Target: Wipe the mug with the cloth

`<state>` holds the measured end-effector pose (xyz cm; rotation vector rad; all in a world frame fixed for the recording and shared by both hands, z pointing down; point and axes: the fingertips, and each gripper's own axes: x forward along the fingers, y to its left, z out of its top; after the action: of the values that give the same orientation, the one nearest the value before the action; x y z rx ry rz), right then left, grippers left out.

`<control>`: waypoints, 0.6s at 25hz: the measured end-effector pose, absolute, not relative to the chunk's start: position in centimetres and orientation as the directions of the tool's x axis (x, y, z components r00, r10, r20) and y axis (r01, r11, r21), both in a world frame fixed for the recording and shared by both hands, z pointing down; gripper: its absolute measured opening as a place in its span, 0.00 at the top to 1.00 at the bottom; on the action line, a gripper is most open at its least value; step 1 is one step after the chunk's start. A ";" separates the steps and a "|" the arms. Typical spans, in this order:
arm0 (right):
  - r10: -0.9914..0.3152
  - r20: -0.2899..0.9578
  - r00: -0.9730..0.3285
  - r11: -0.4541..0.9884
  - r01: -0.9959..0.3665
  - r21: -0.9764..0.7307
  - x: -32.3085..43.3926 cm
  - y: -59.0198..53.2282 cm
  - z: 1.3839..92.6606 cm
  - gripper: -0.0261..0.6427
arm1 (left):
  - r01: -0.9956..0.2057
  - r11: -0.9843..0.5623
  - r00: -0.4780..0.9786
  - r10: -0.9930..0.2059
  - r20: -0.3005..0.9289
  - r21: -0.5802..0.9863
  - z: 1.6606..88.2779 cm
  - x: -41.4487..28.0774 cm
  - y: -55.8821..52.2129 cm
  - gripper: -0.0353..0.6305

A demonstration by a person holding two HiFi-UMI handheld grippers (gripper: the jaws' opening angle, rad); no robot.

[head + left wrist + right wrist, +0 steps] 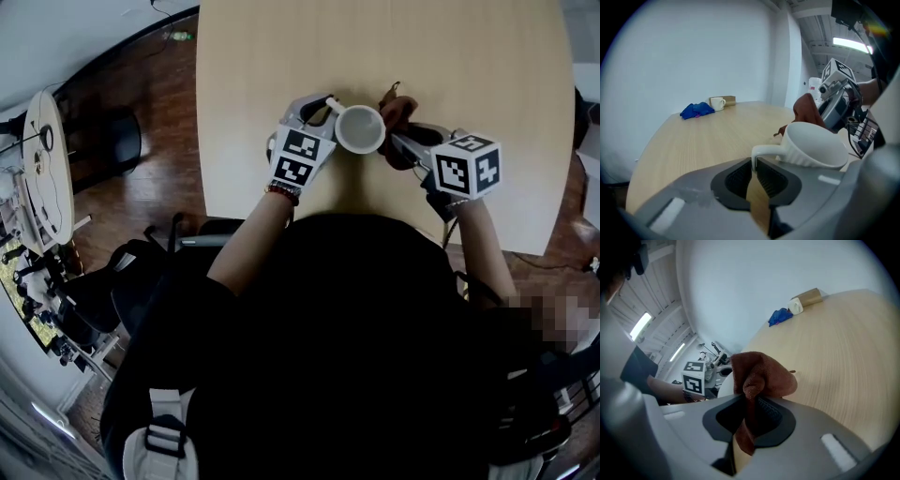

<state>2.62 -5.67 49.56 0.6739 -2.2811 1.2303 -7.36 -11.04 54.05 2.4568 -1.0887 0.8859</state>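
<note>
Mug: white, ribbed mug (360, 128) at upper centre of the head view, over the tabletop (375, 47); whether it rests on it cannot be told.
Mug direction: mouth faces up, tipped slightly to the right in the left gripper view; its handle (765, 151) sticks out sideways toward the upper left of the head view.
Left gripper: the left gripper (328, 105) has its fingers (740, 180) closed on the thin handle.
Cloth: brown cloth (398, 108) bunched just right of the mug's rim; whether they touch cannot be told.
Right gripper: the right gripper (398, 141) has its fingers (766, 411) clamped on a fold of the cloth, which bulges above them and hangs below.
Far edge of tabletop: blue cloth (697, 110), second mug (717, 103) and brown box (727, 100) together, well apart from the grippers.
</note>
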 end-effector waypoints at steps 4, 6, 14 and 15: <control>-0.200 0.670 -0.715 0.463 -0.672 -0.578 2.9 -5.8 52.7 0.88 | -0.754 -0.657 0.501 -0.559 0.661 0.016 54.1 -7.4 -10.7 0.89; -0.217 0.686 -0.695 0.430 -0.699 -0.572 2.9 -6.1 54.2 0.88 | -0.751 -0.661 0.483 -0.561 0.672 -0.011 54.1 -7.7 -10.4 0.89; -0.280 0.625 -0.729 0.375 -0.682 -0.628 3.2 -6.1 52.9 0.88 | -0.779 -0.622 0.389 -0.576 0.719 -0.078 54.8 -8.4 -9.0 0.88; -0.296 0.592 -0.750 0.355 -0.661 -0.661 3.2 -5.8 51.7 0.88 | -0.773 -0.627 0.373 -0.573 0.730 -0.097 54.9 -8.7 -8.6 0.87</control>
<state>3.25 -5.81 51.67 0.8400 -2.2522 1.3588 -8.69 -8.62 54.93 2.3736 -1.1939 1.1029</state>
